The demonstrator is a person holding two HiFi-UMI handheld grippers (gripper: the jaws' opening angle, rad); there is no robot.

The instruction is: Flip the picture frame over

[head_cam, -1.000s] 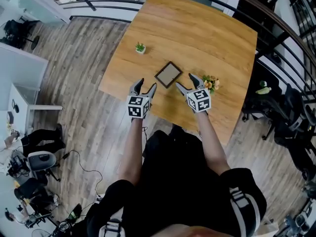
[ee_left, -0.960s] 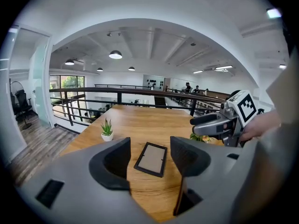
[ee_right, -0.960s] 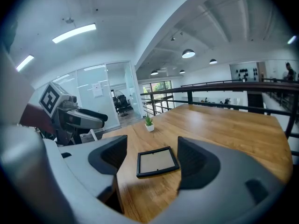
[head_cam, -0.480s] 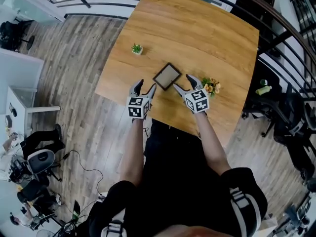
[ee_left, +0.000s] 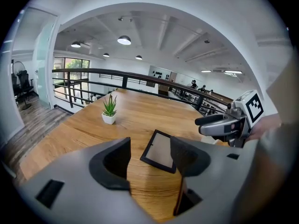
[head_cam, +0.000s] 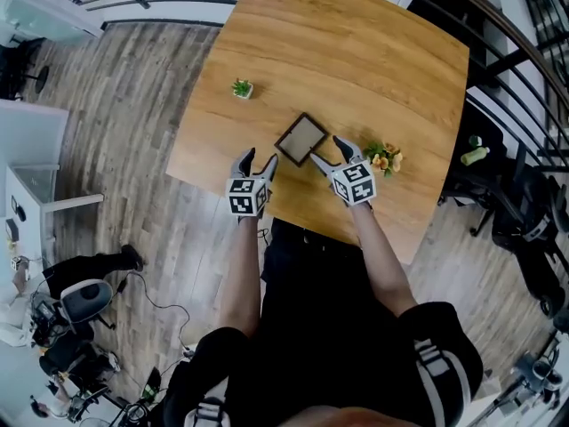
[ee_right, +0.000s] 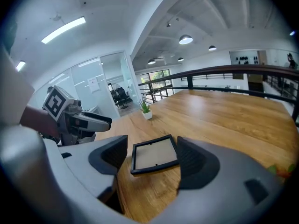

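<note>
A small black picture frame (head_cam: pixel 302 138) lies flat on the wooden table (head_cam: pixel 356 52) near its front edge, a pale panel facing up. My left gripper (head_cam: pixel 260 157) hovers open just left of the frame's near corner, nothing between its fingers. My right gripper (head_cam: pixel 326 149) is open too, close to the frame's right side and not touching it. The left gripper view shows the frame (ee_left: pixel 161 149) just beyond the open left gripper (ee_left: pixel 149 160), with the right gripper (ee_left: pixel 224 124) beyond. In the right gripper view the frame (ee_right: pixel 153 154) lies ahead of the open right gripper (ee_right: pixel 152 161).
A small potted plant (head_cam: pixel 241 88) stands at the table's left side. A bunch of orange flowers (head_cam: pixel 384 158) lies right of my right gripper. A dark railing (head_cam: pixel 160 7) runs behind the table, and office chairs (head_cam: pixel 524 212) stand to the right.
Both grippers have sunk toward the table and come a little closer to the frame. The frame has not moved, and both stay open.
</note>
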